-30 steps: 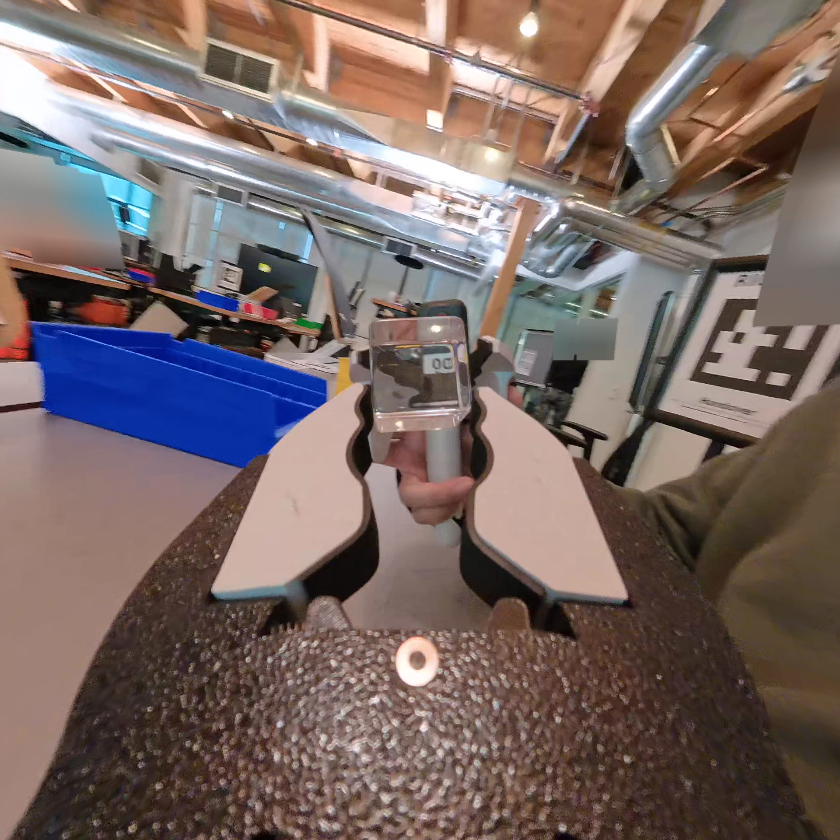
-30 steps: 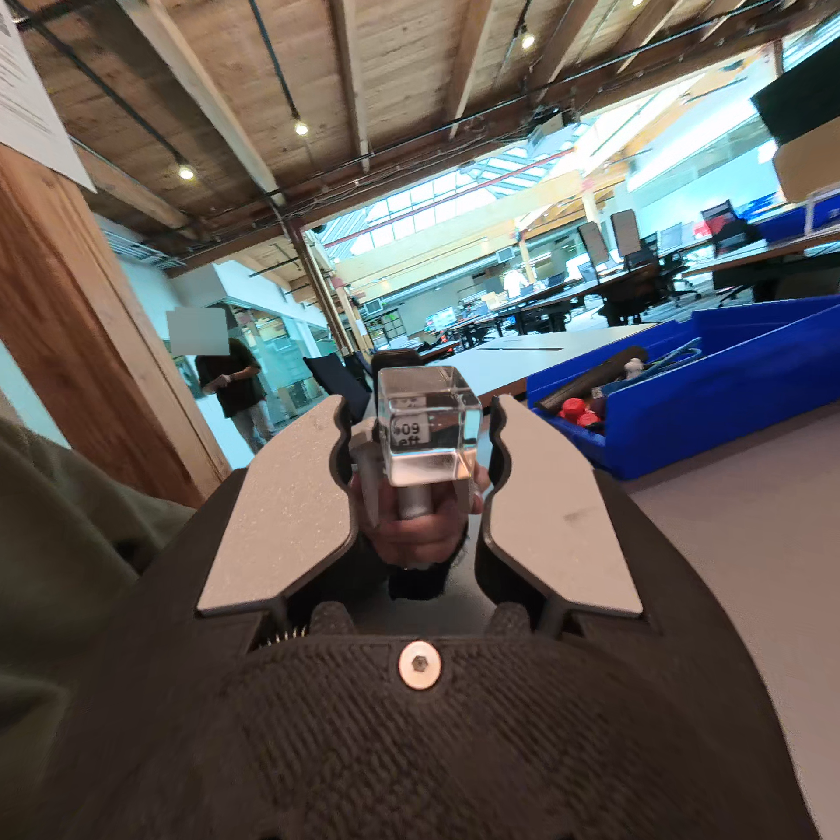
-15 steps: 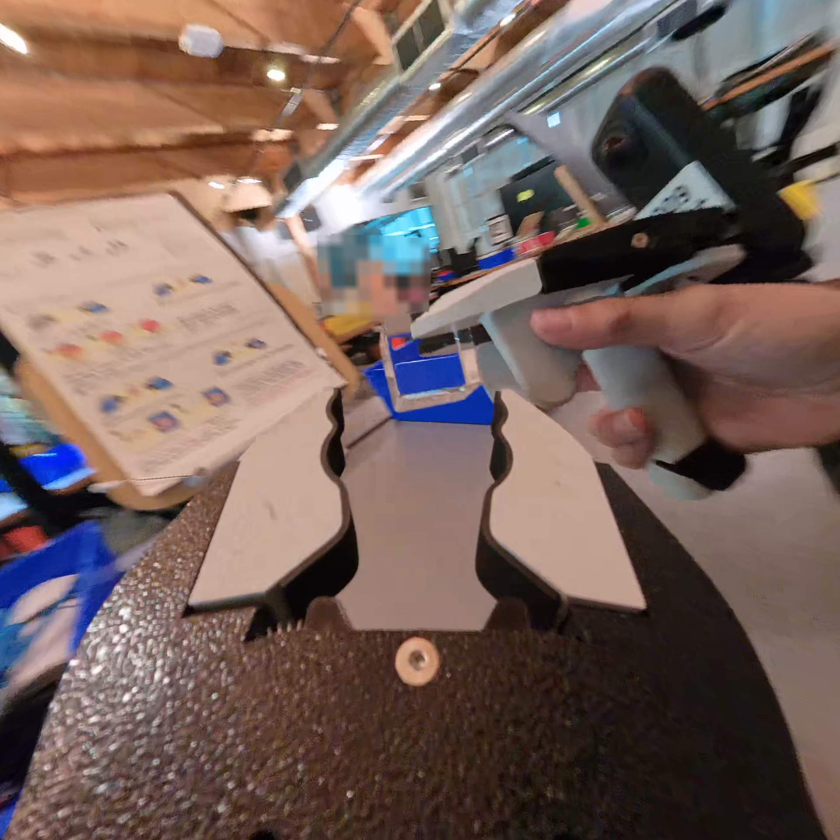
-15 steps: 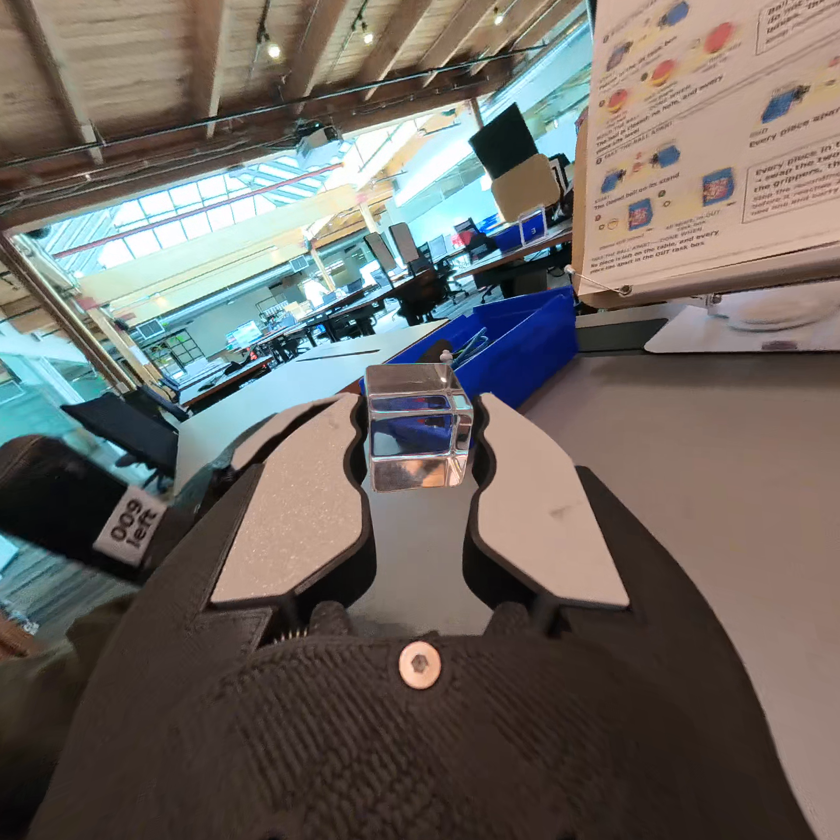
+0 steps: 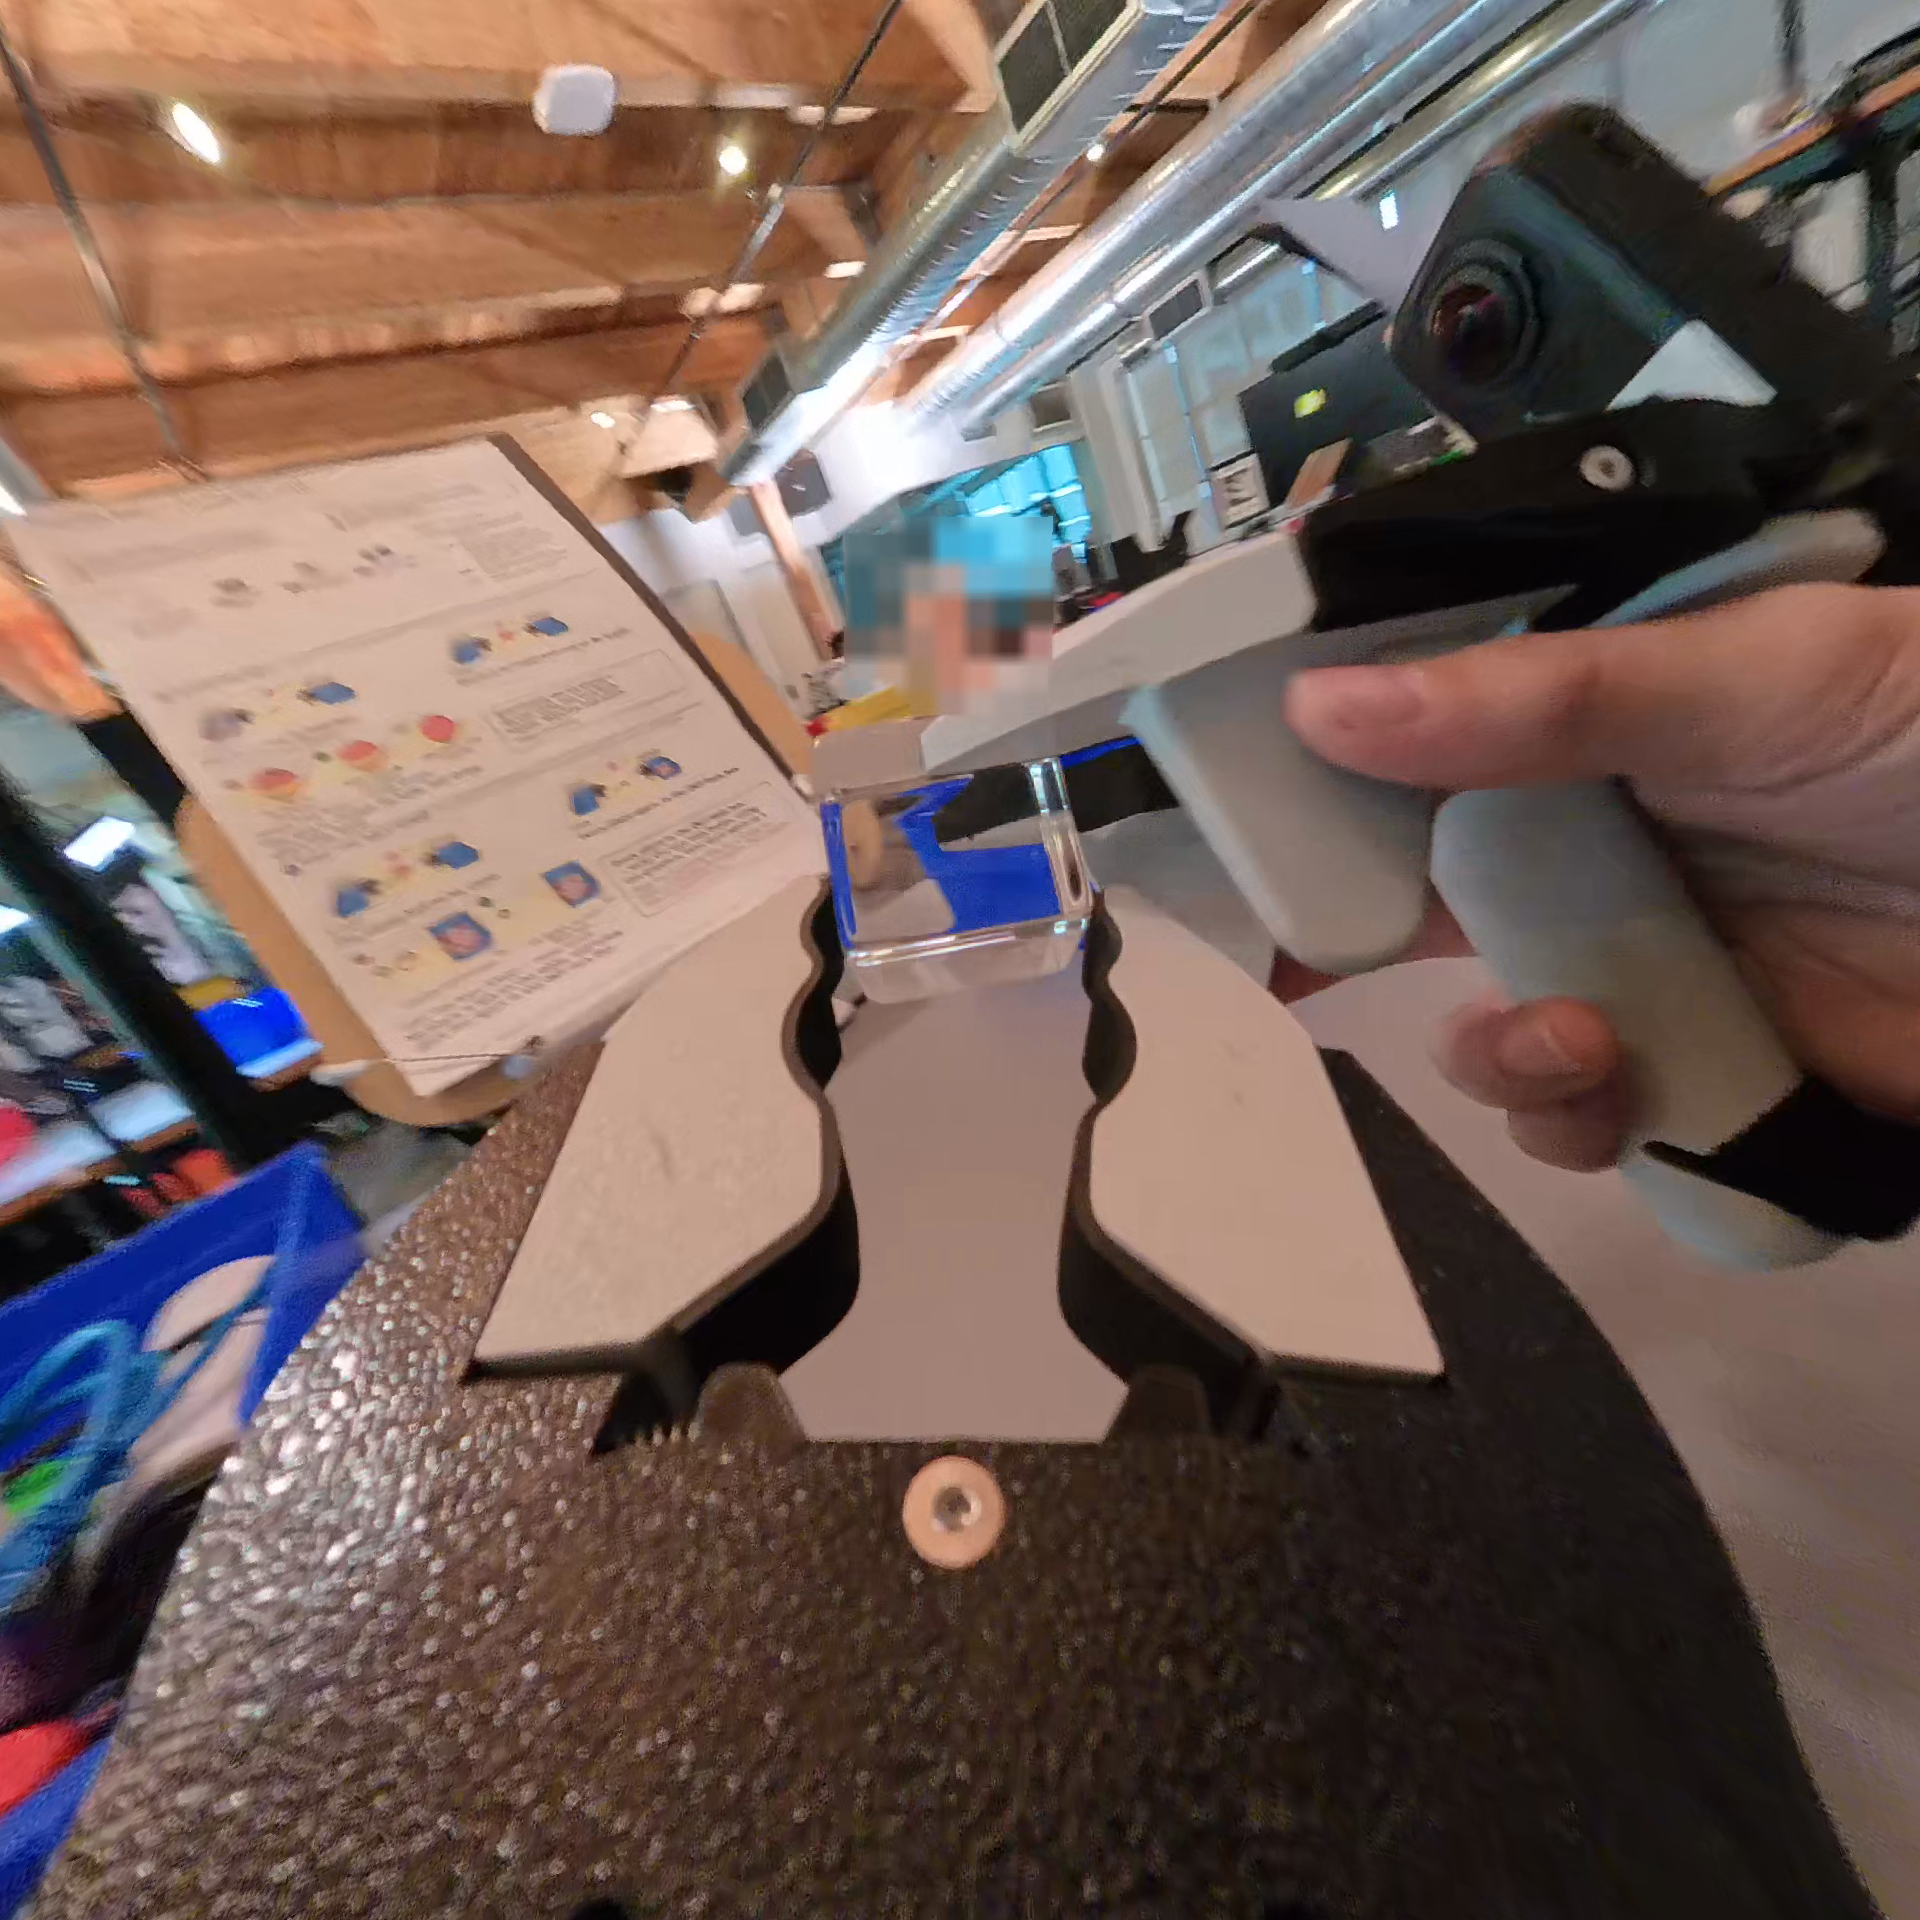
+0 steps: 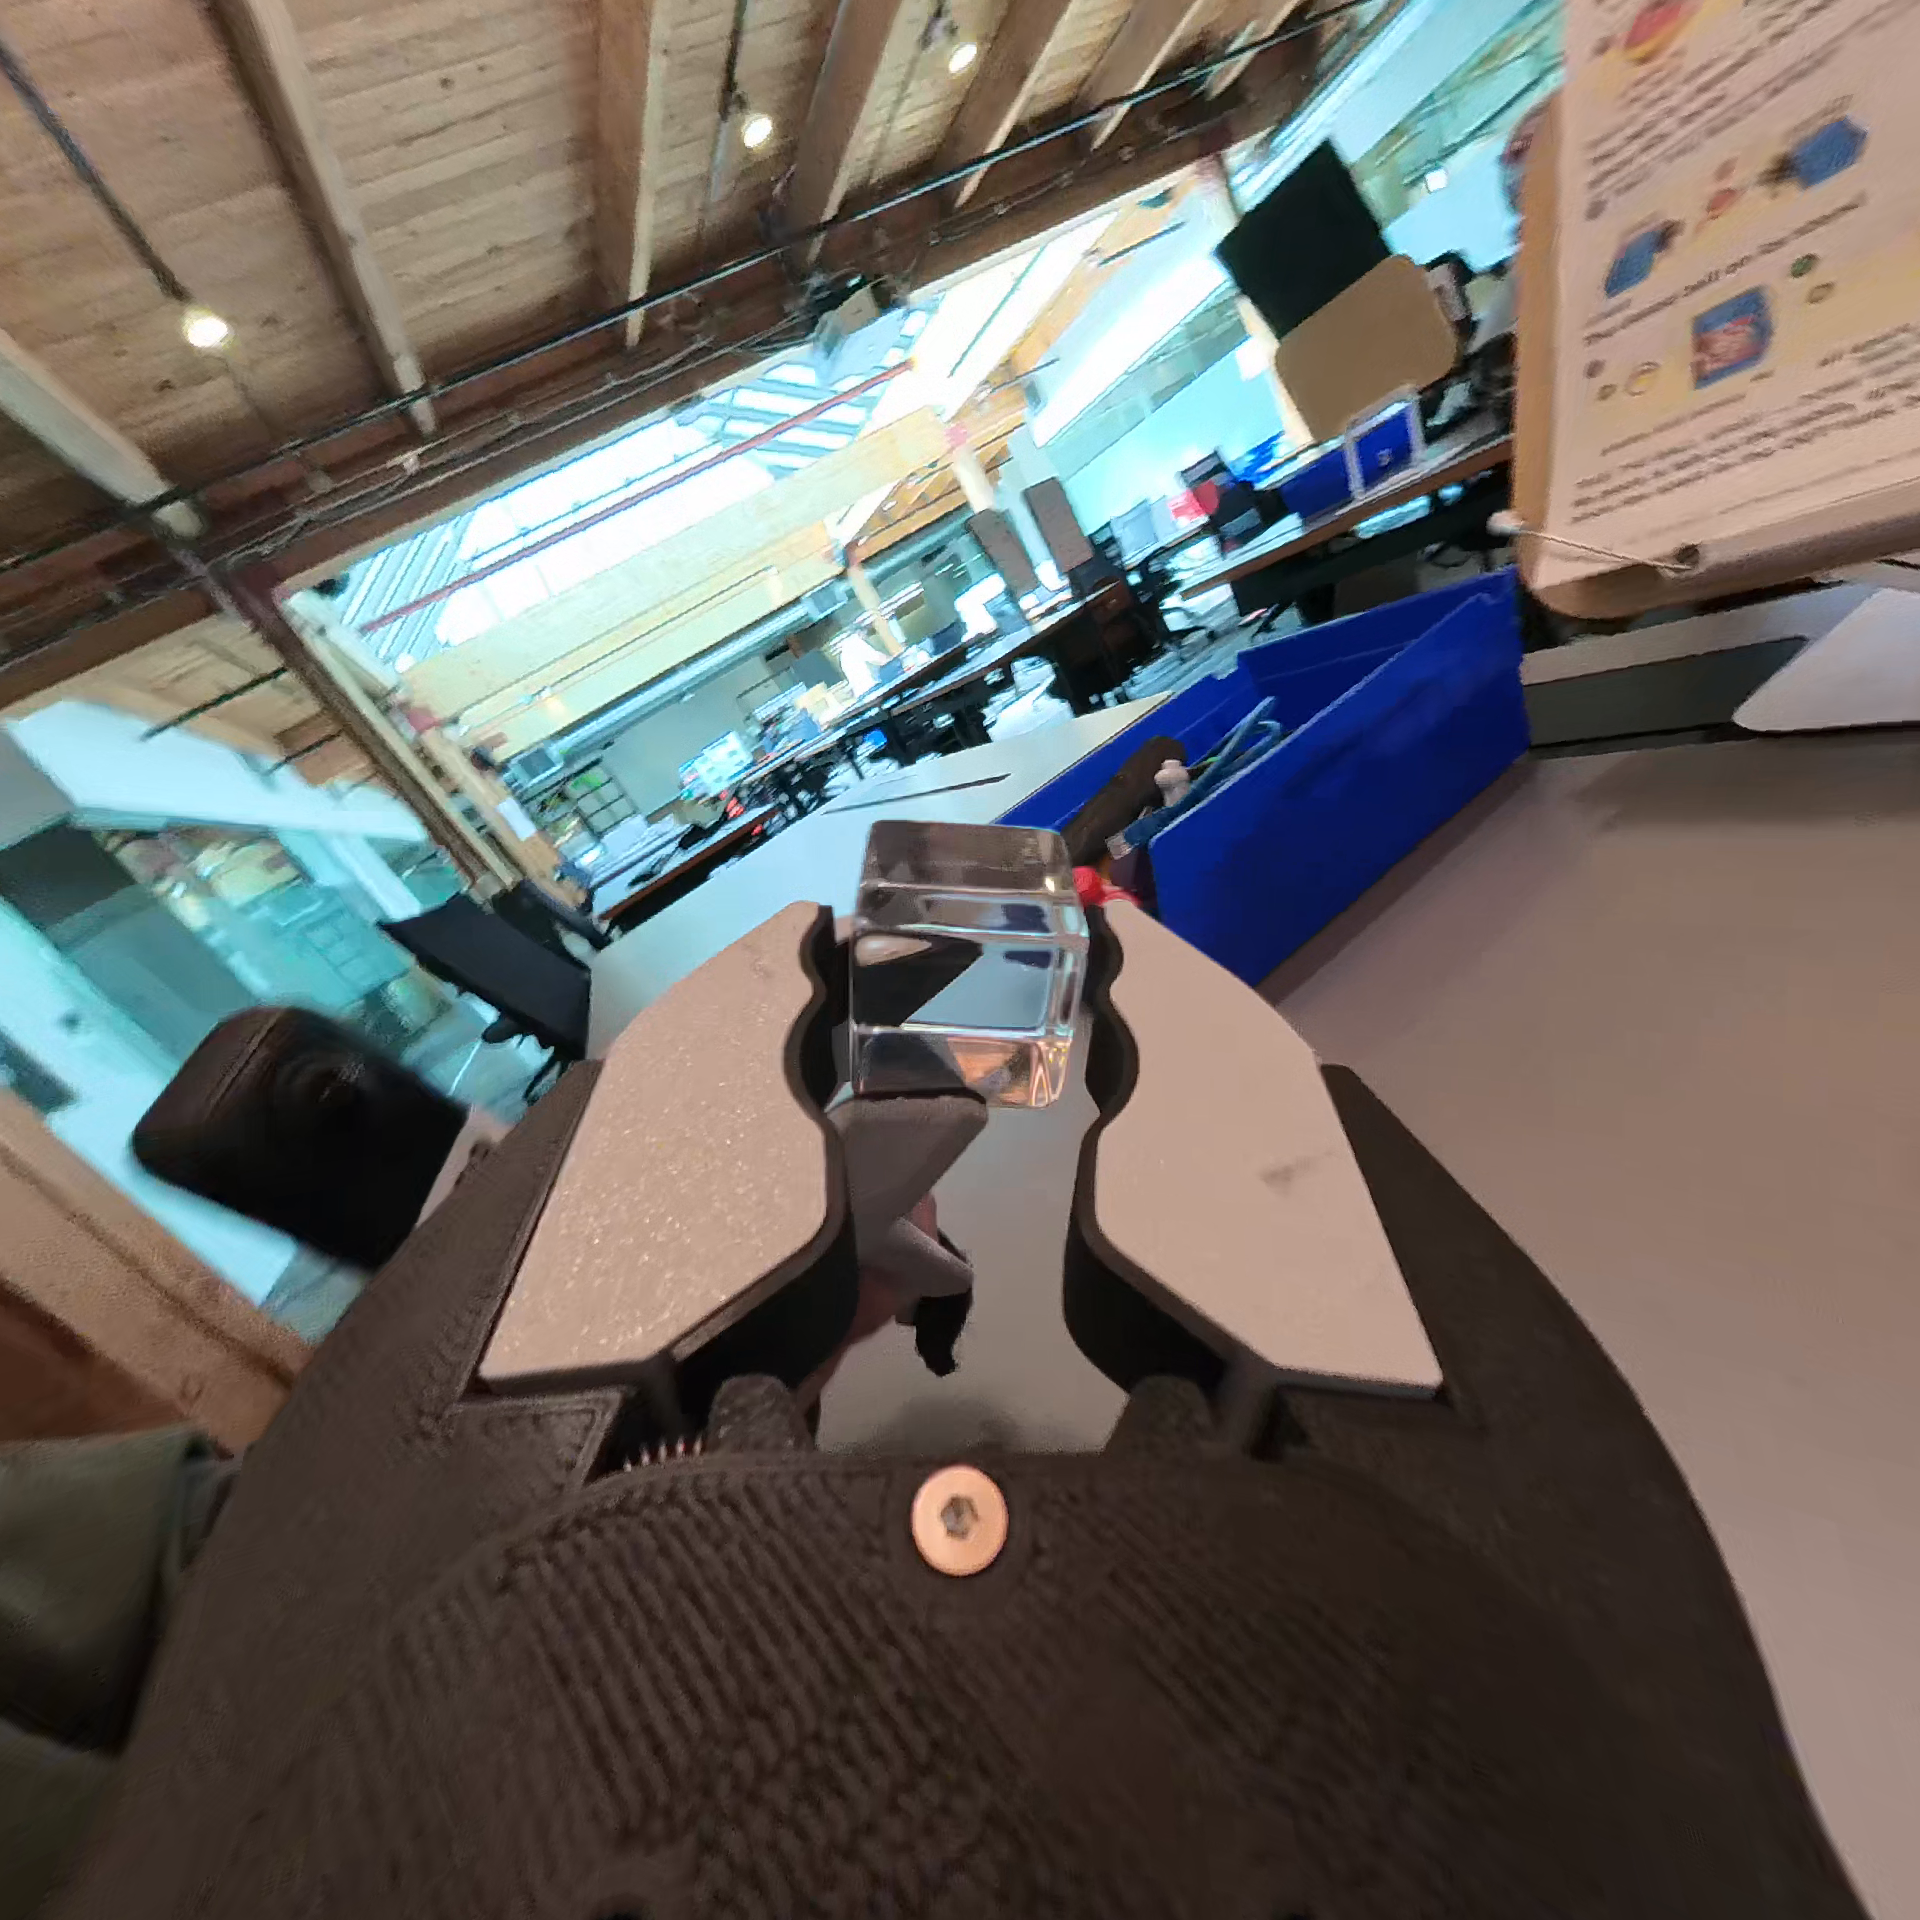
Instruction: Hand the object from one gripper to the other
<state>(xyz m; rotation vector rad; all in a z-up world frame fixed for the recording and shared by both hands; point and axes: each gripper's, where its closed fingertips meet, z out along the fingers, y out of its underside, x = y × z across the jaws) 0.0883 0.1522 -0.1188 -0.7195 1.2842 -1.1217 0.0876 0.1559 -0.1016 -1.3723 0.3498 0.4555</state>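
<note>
Grey bench (image 6: 1662, 1039) and blue bin (image 6: 1382, 769) are lying beyond. Right gripper (image 6: 961, 961) is clamping the clear cube (image 6: 966, 961); left gripper (image 5: 956, 935), nearly closed, is flanking the cube (image 5: 961, 894) from a crossing angle. Left gripper should be gripping firmly before right releases.

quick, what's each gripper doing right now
left gripper: jaws flank the clear cube, grip cannot be told
right gripper: closed, holding the clear cube
</note>
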